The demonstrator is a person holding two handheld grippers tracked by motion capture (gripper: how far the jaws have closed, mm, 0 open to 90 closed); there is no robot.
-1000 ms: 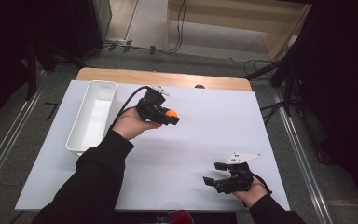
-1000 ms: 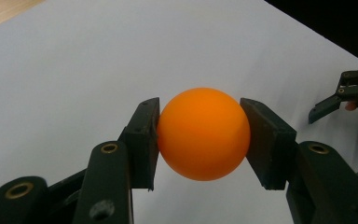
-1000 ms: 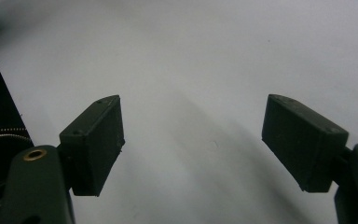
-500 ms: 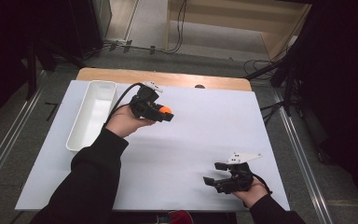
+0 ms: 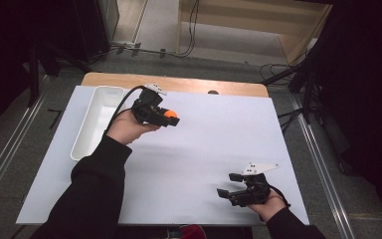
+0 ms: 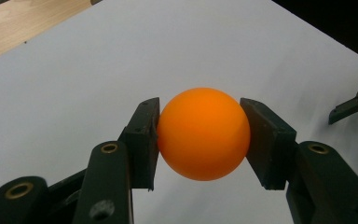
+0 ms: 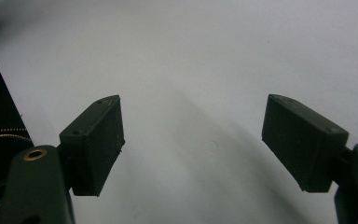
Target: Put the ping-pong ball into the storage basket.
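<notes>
An orange ball [image 5: 170, 114] [image 6: 203, 133] is pinched between the two black pads of my left gripper [image 5: 168, 118] [image 6: 200, 140], which is shut on it and held above the white table sheet [image 5: 214, 134], just right of the white tray [image 5: 97, 119]. My right gripper [image 5: 232, 185] [image 7: 193, 144] rests low near the table's front right, its jaws wide apart with nothing between them. From the left gripper view, a tip of the right gripper [image 6: 356, 100] shows at the far right edge.
The long white tray lies along the sheet's left side, with nothing visible inside it. A wooden table edge [image 5: 179, 82] shows behind the sheet. Cables and dark stands sit on the floor beyond the table.
My left gripper has carried the orange ball a little to the left, toward the tray. The right gripper has stayed where it was.
</notes>
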